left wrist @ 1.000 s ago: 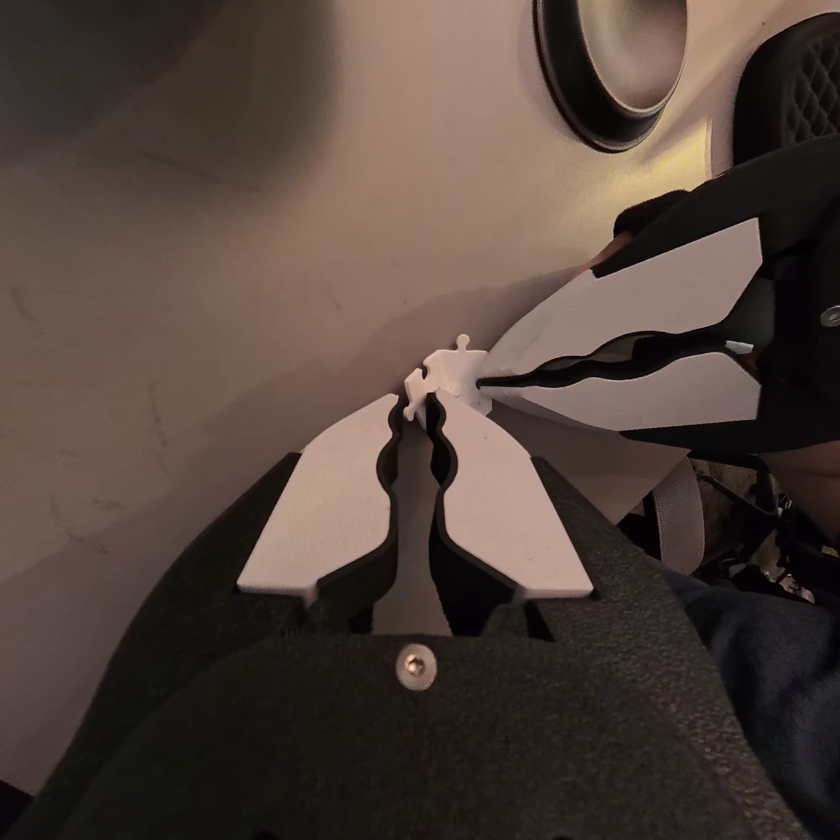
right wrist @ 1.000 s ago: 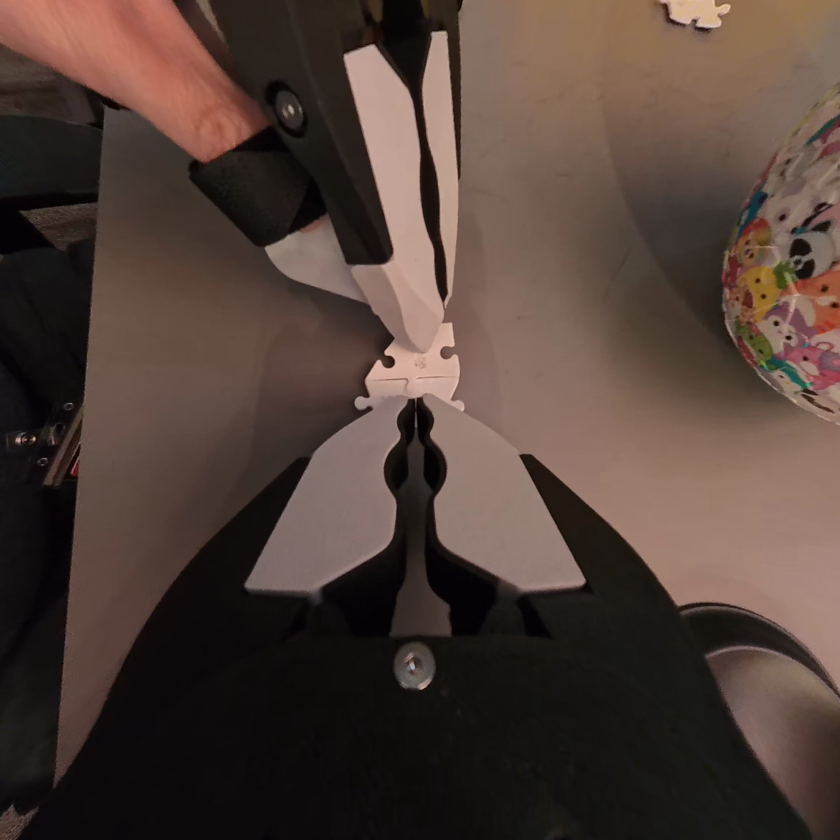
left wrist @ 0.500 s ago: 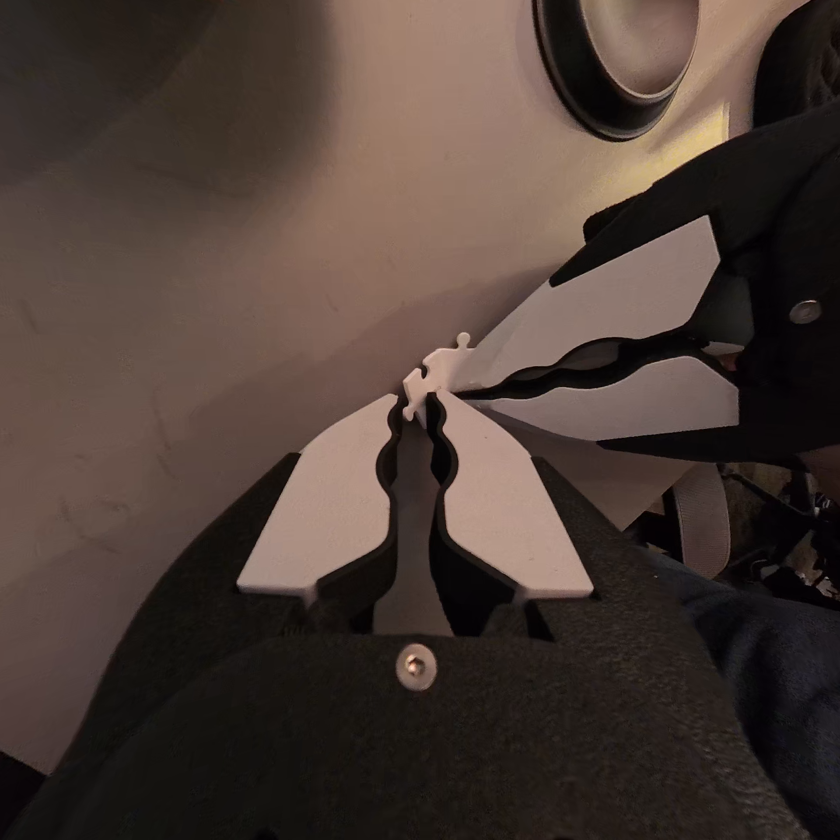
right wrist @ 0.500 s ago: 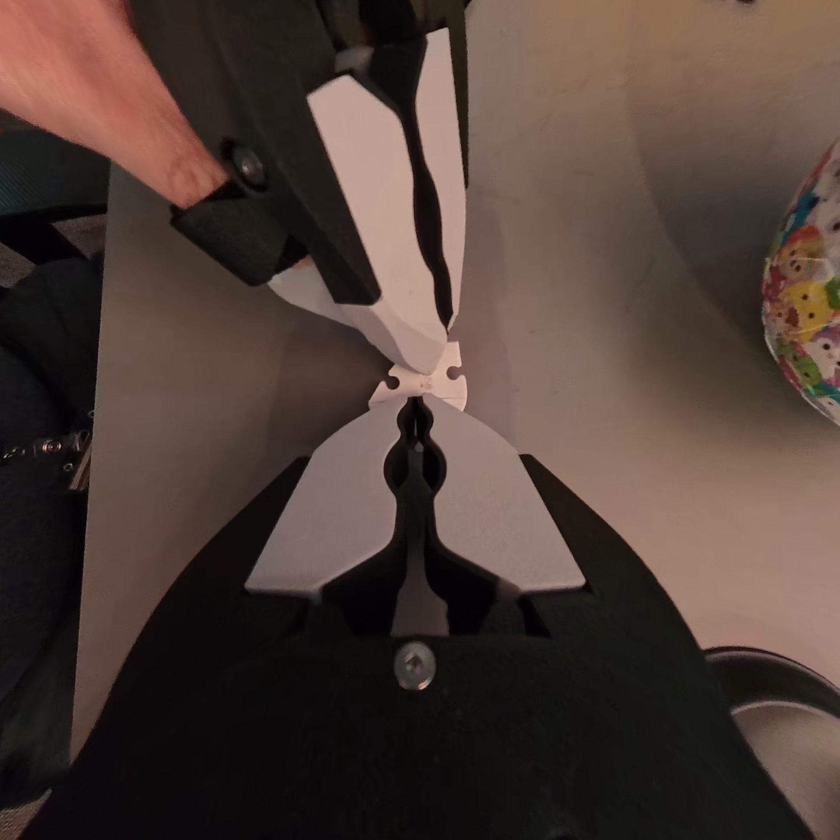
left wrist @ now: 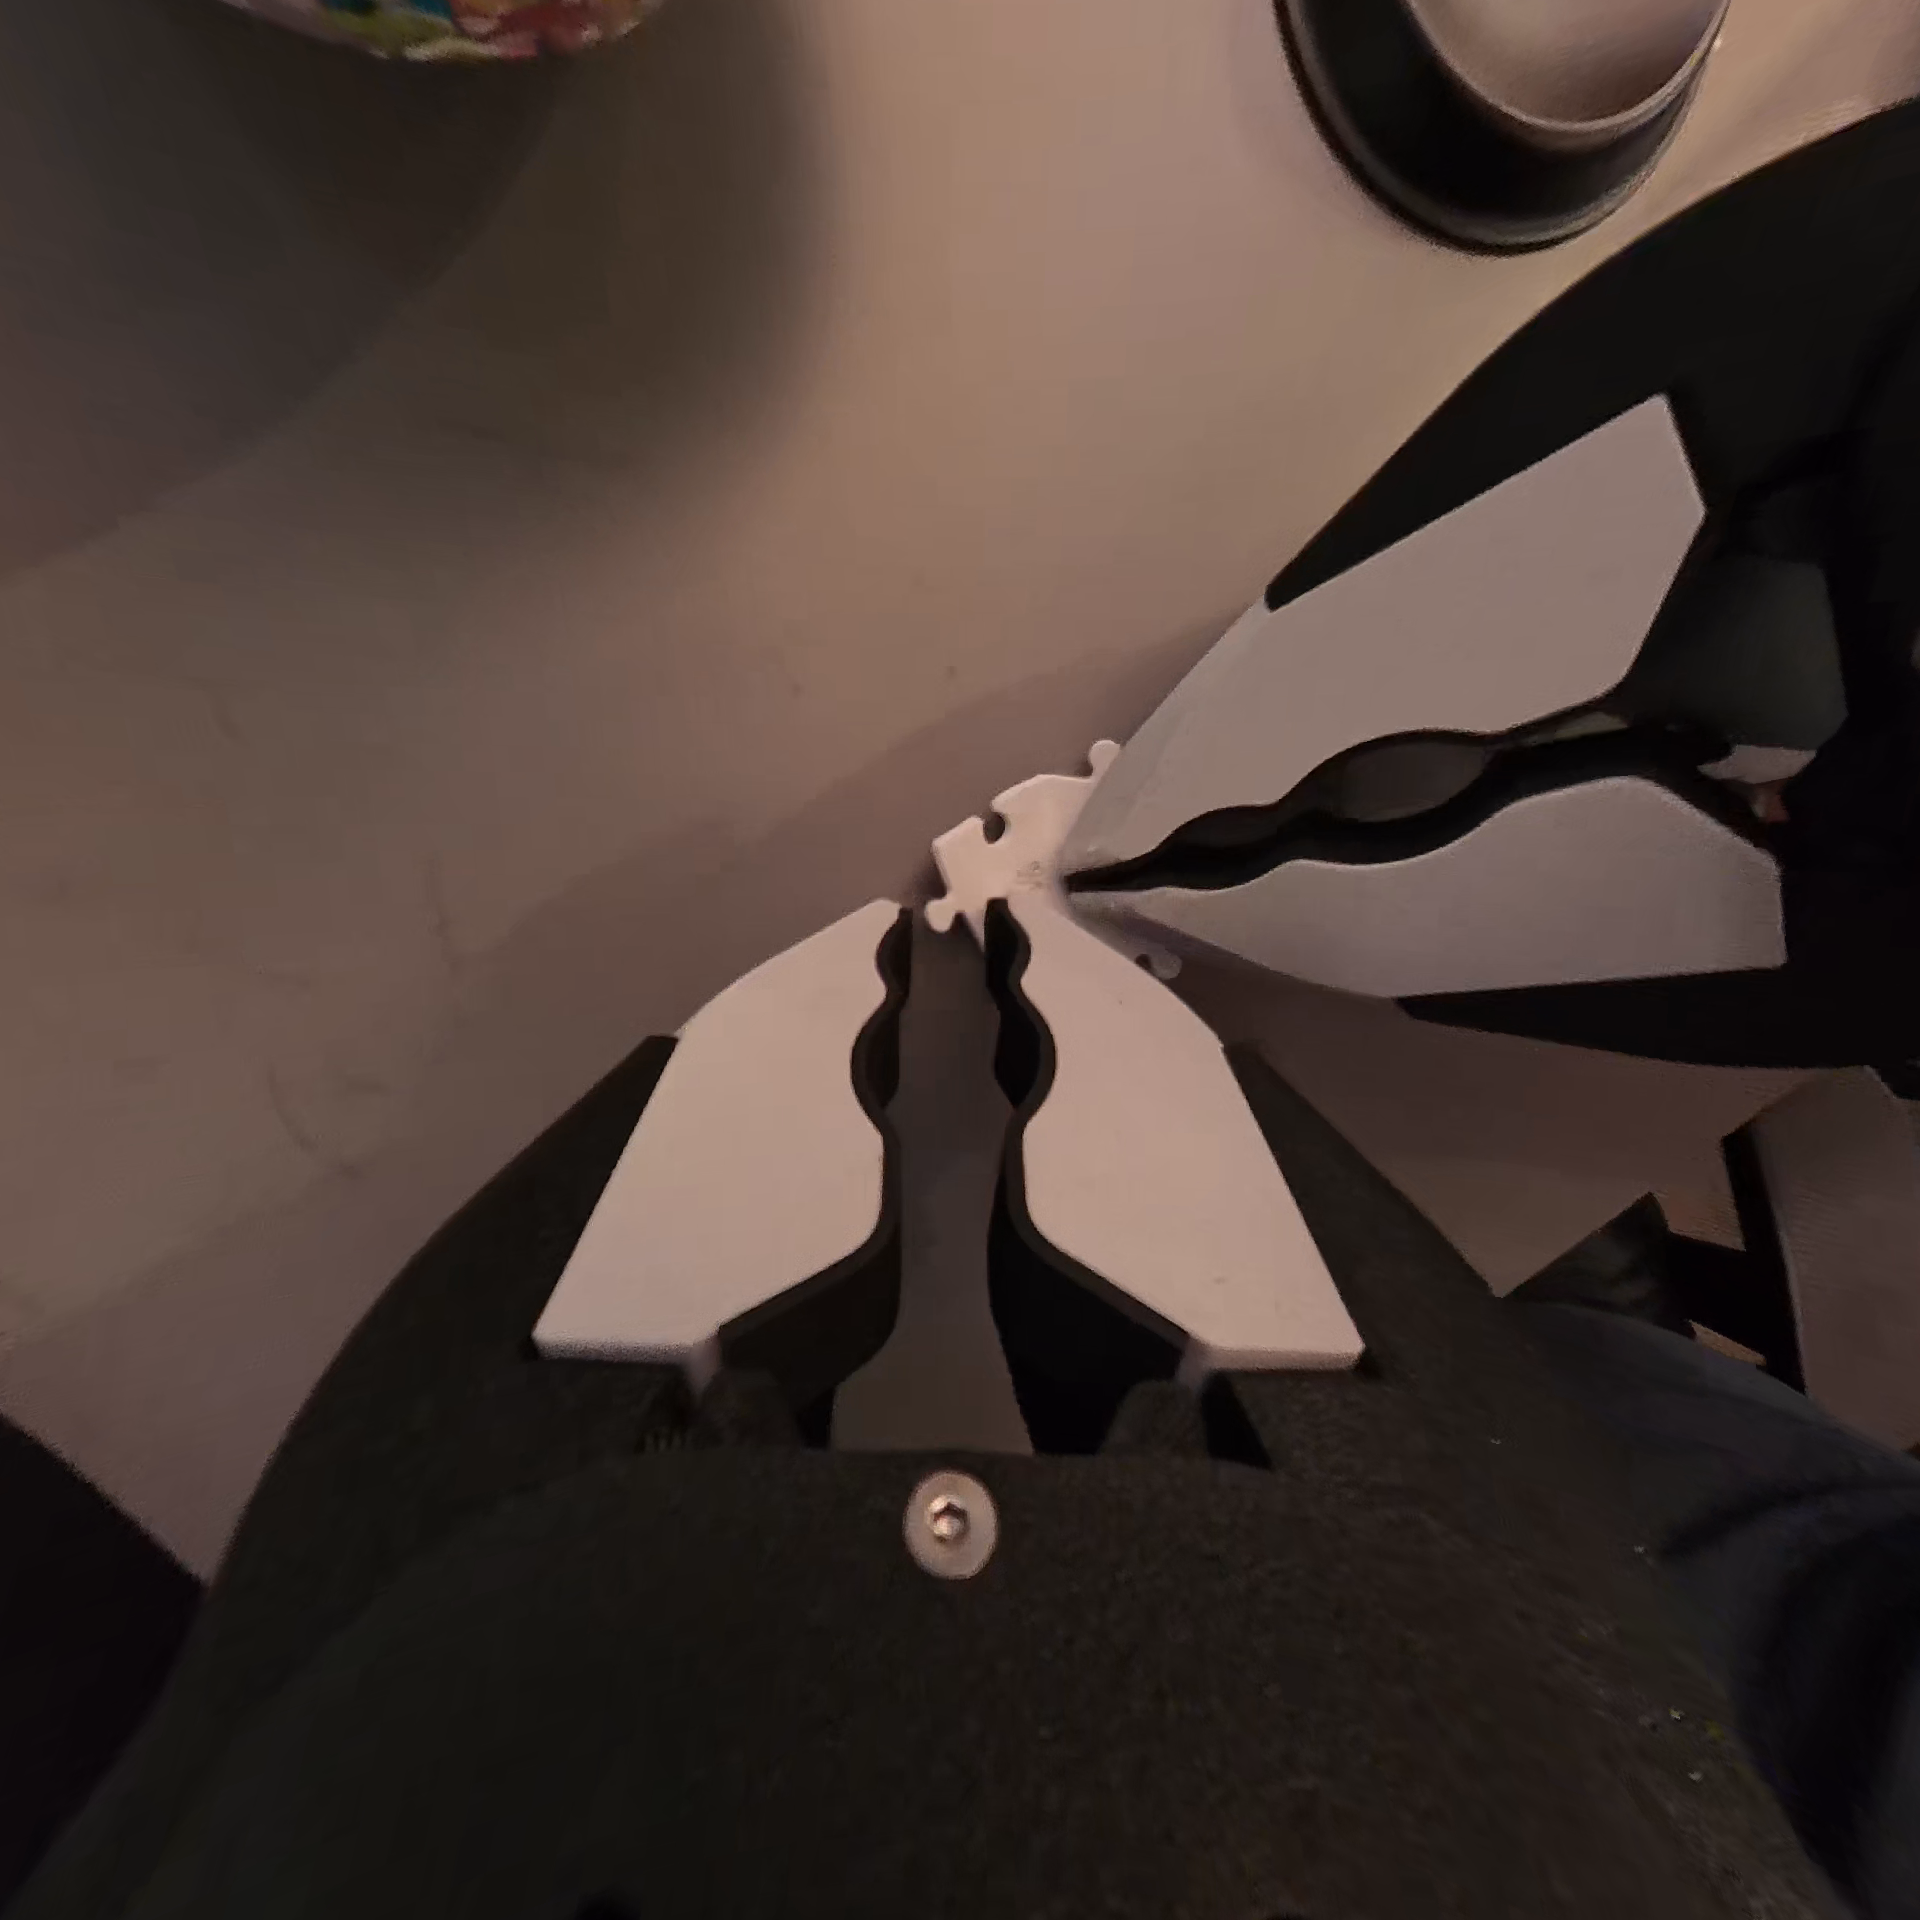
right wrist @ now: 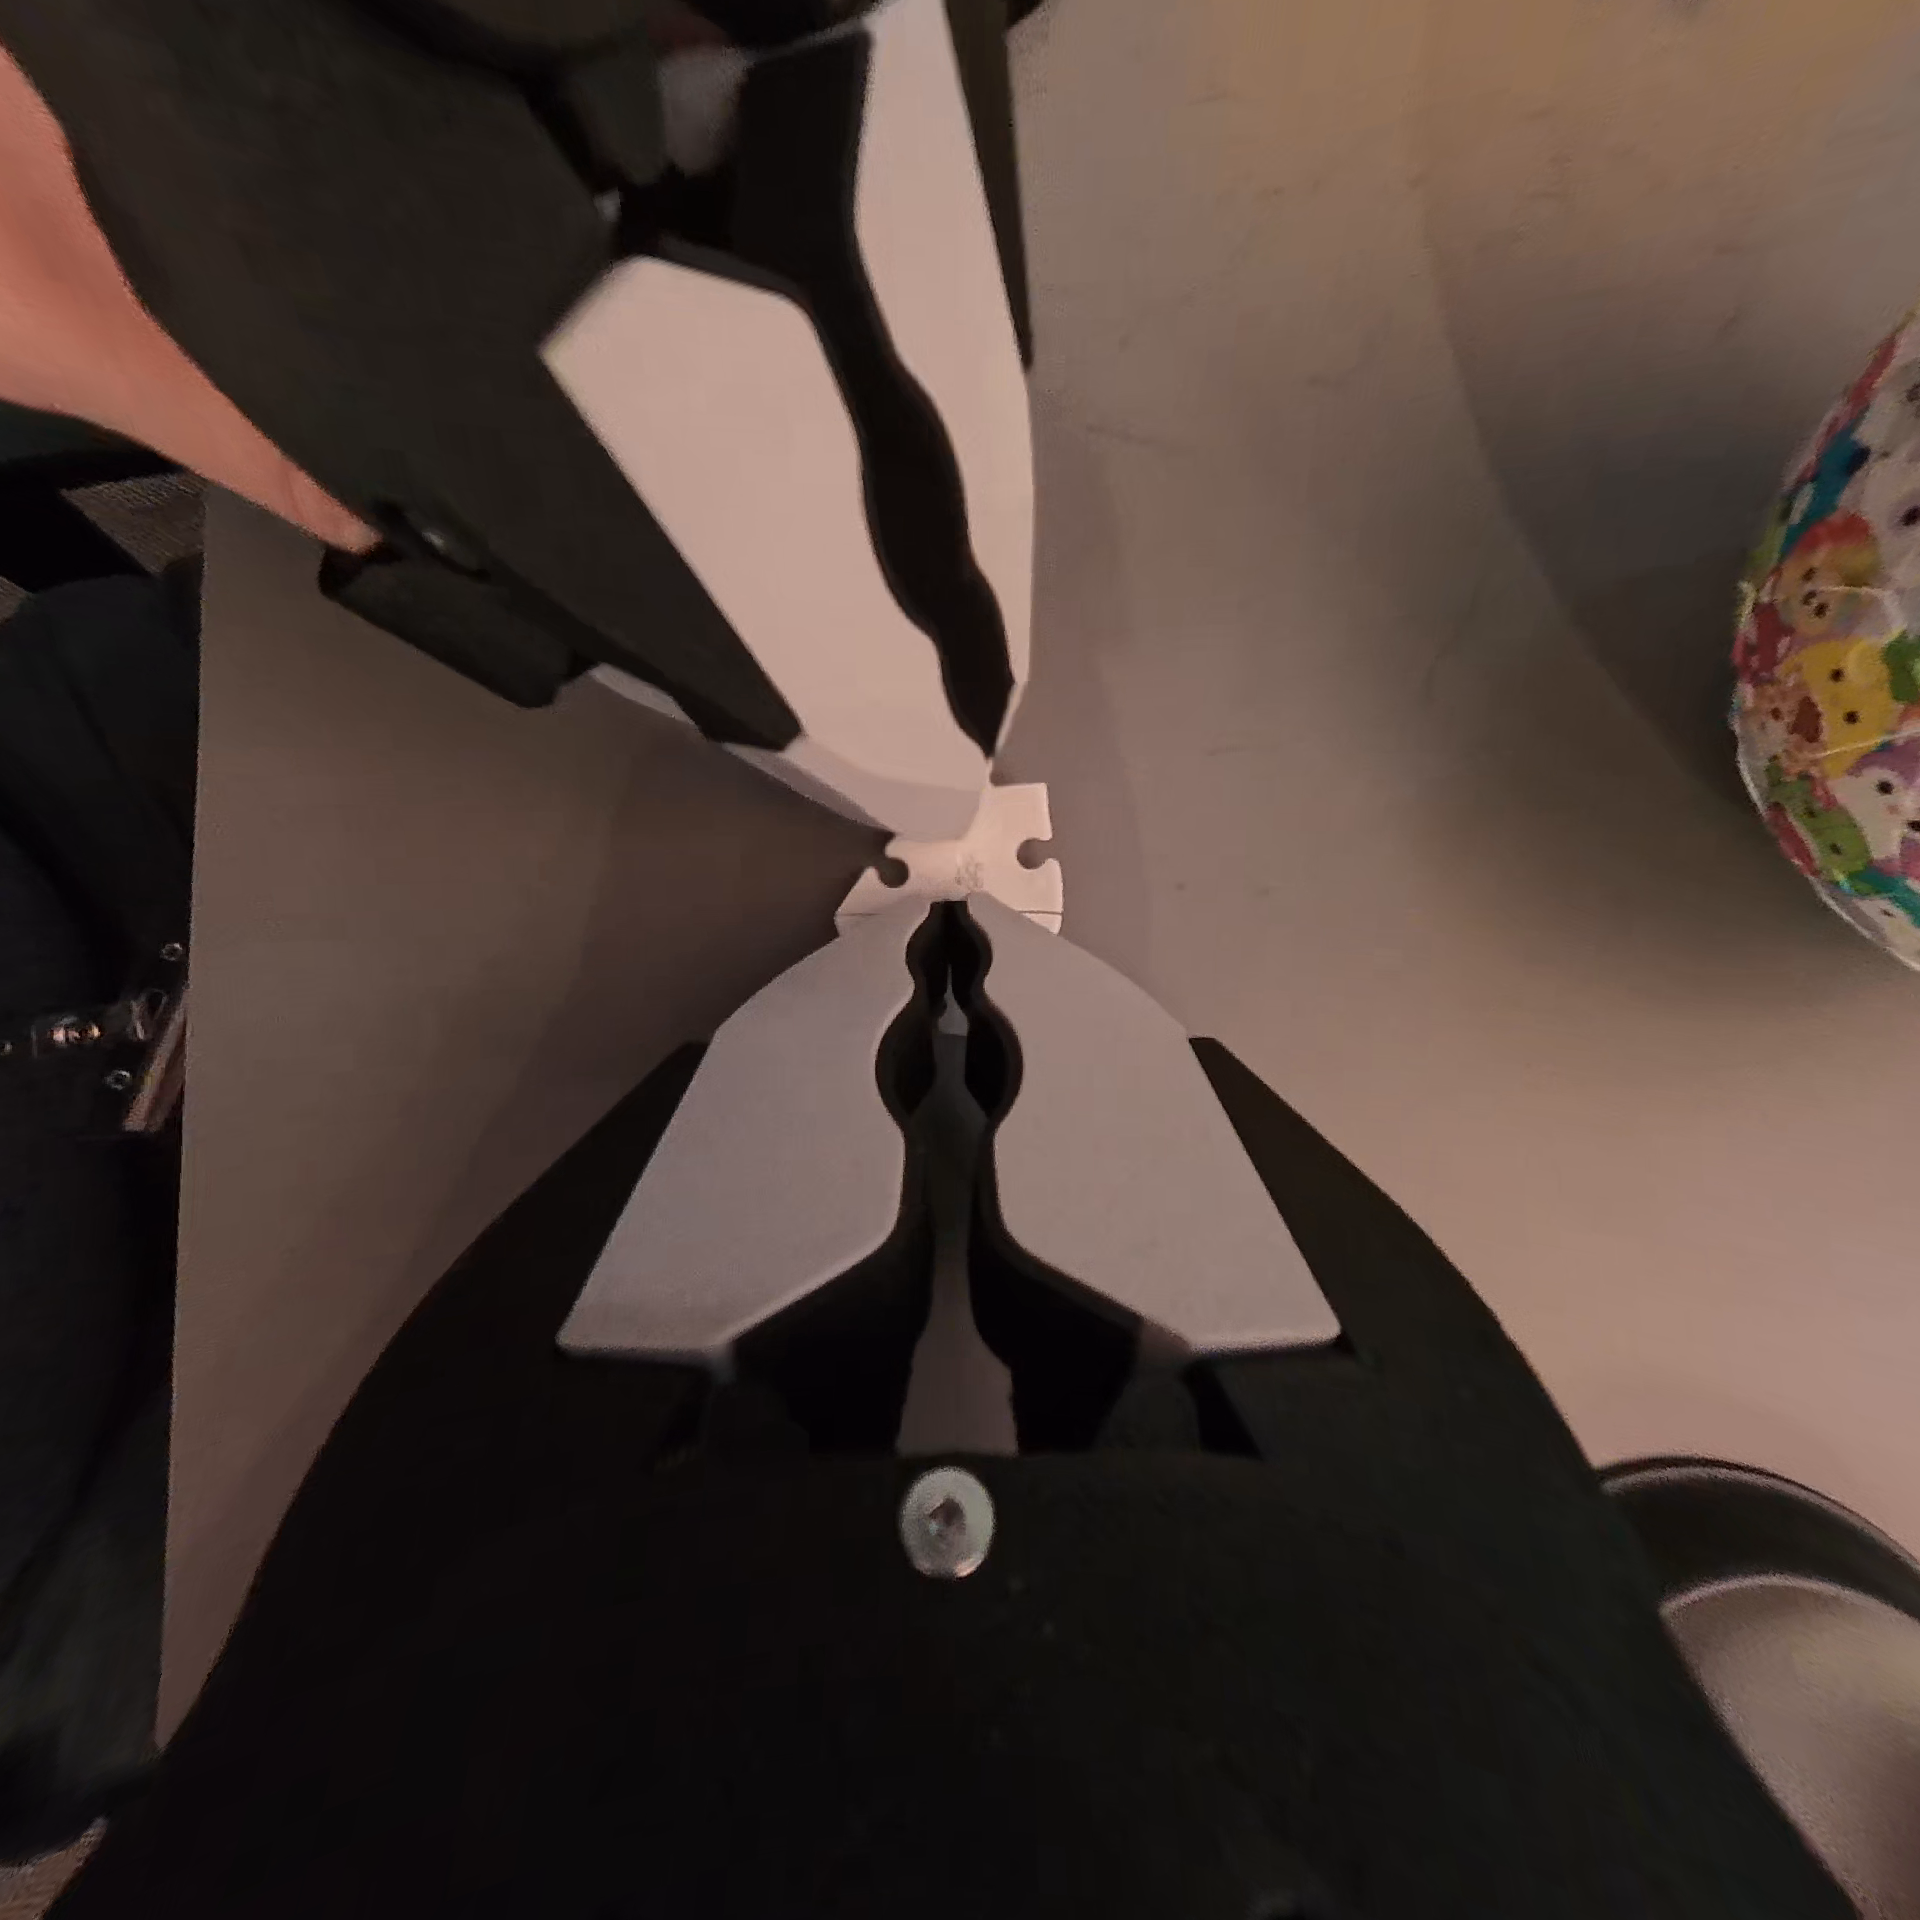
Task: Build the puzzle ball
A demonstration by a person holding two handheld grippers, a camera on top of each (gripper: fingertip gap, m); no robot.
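My two claws have crowded closer over the last second — the right claw now fills more of the left view, and the left claw looms larger and blurred in the right view. The white pieces between us have hardly shifted relative to my tips. I read that as pressing two joined pieces together in the air above the table, not yet carrying them to the ball.

The left claw is nearly pressed together, its tips pinching the near edge of the pieces. The right claw is pinched on them too, its tips tight on the near edge in its own view.

The right view shows the flat white backs with a seam line and two round notches, so the pair looks locked or nearly so. It also shows the ball well right of the pieces, patterned in bright colours and cut off by the edge. The left view catches the pieces more edge-on, with a tab sticking up far side and another at the left, and only a sliver of the ball at the far edge. A dark-rimmed dish sits far right there — in the right view it is just a rim at the near right corner.
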